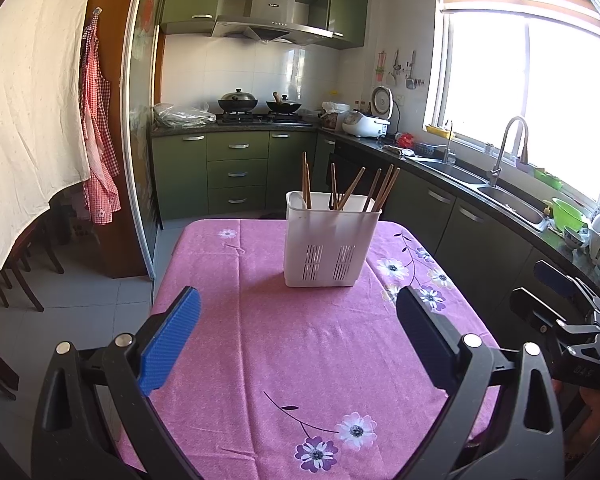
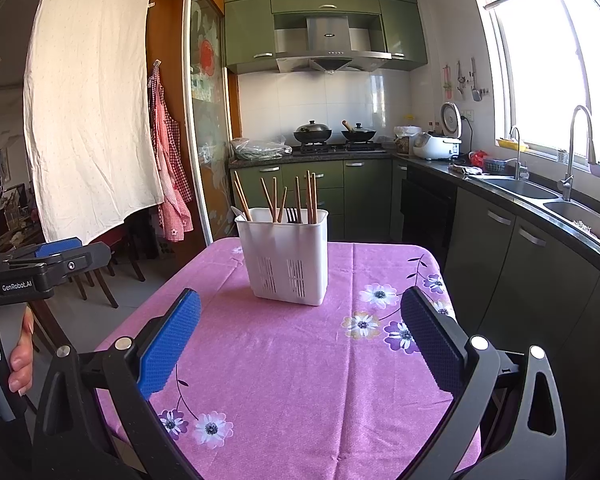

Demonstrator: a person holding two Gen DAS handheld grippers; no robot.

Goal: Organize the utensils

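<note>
Utensil caddy (image 1: pixel 328 246): white plastic, rectangular, taller than wide, with rounded corners and two panels of vertical drainage slots low on the near face; stands upright near the far end of the worktop (image 1: pixel 284 360), roughly on its centre line. Contents: wooden chopsticks (image 1: pixel 350 190), light brown, about eight or nine sticks, leaning at different angles with their upper halves above the rim; in the right wrist view they sit in loose clusters at the left, middle and right of the caddy (image 2: pixel 286 258). A dark fork head (image 2: pixel 293 215) shows just above the rim among the sticks (image 2: pixel 312 196), and a pale rounded spoon-like tip (image 2: pixel 238 213) peeks out at the left corner. Worktop covering: pink tablecloth (image 2: pixel 308 360) printed with white and purple flowers on thin dark stems, lying flat with faint creases. Left tongs (image 1: pixel 298 340): spread wide, blue textured pads facing each other, holding nothing, hovering above the near half of the cloth well short of the caddy. Right tongs (image 2: pixel 300 340): likewise spread wide and empty, above the cloth on the near side of the caddy. A hand (image 2: pixel 18 360) grips the left tool's handle at the left edge of the right wrist view.
</note>
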